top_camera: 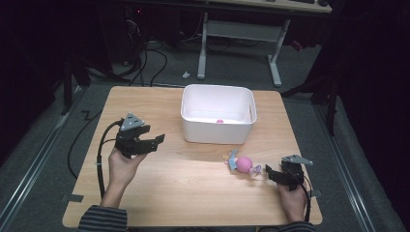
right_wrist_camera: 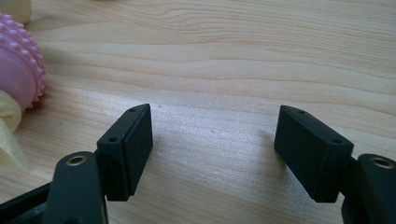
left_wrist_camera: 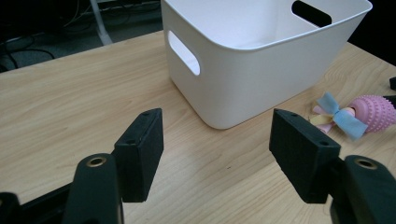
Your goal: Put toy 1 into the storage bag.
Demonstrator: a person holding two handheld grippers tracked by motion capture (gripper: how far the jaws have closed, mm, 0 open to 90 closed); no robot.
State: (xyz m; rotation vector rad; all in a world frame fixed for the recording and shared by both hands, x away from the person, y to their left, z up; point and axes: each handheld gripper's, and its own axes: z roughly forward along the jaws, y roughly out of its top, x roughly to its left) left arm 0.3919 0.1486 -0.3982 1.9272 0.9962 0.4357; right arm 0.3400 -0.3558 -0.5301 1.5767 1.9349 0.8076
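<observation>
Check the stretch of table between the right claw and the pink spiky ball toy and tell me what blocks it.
Nothing visible blocks it. The right claw sits open on the wooden table, with the pink spiky ball toy close beside it. Only bare wood and the toy's ribbon tails lie between them.

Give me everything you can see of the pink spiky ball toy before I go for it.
The pink ball toy is a round ball covered in small nubs, rubbery-looking, with pale blue and yellow ribbon bows at its ends. It lies on its side on the wooden table, in front of the white bin and apart from it. Nothing grips it.
</observation>
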